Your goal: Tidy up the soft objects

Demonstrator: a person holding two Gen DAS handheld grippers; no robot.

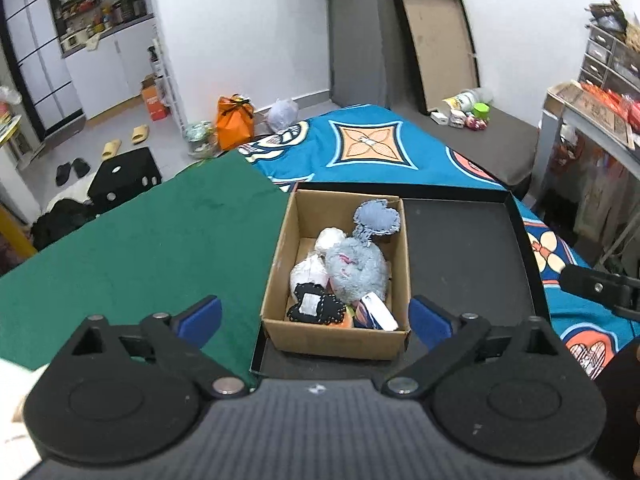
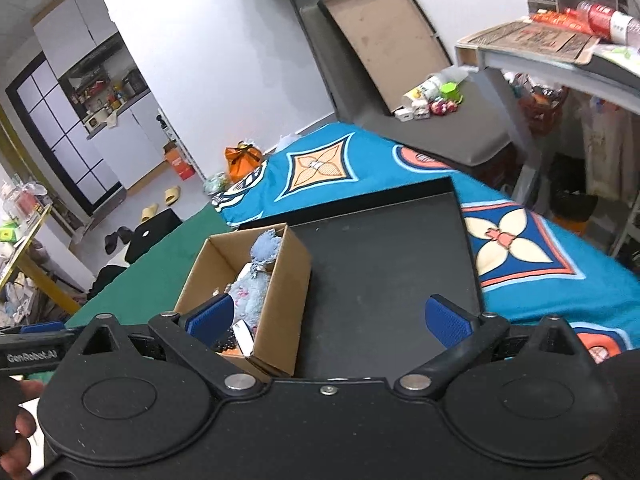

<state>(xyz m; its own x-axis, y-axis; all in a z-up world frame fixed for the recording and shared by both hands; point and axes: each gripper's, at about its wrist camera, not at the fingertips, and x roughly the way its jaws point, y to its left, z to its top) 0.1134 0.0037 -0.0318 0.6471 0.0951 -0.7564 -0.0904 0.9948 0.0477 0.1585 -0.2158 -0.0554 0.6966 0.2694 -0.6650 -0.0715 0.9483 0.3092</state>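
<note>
A brown cardboard box (image 1: 276, 272) stands in the left part of a shallow black tray (image 1: 464, 264). It holds a grey-blue plush toy (image 1: 356, 268), white soft pieces (image 1: 308, 274), a black patch with a white label (image 1: 316, 306) and a small striped packet (image 1: 374, 312). My left gripper (image 1: 316, 316) is open and empty, its blue pads on either side of the box's near end, above it. My right gripper (image 2: 330, 314) is open and empty above the tray (image 2: 384, 264), right of the box (image 2: 280, 280). The plush (image 2: 256, 284) shows there too.
The tray lies on a bed with a blue patterned cover (image 1: 360, 148) and a green cloth (image 1: 140, 252). A second tray (image 1: 436, 44) leans on the wall behind. A shelf unit (image 1: 592, 120) stands at right. Slippers, bags and an orange bag (image 1: 234, 122) lie on the floor.
</note>
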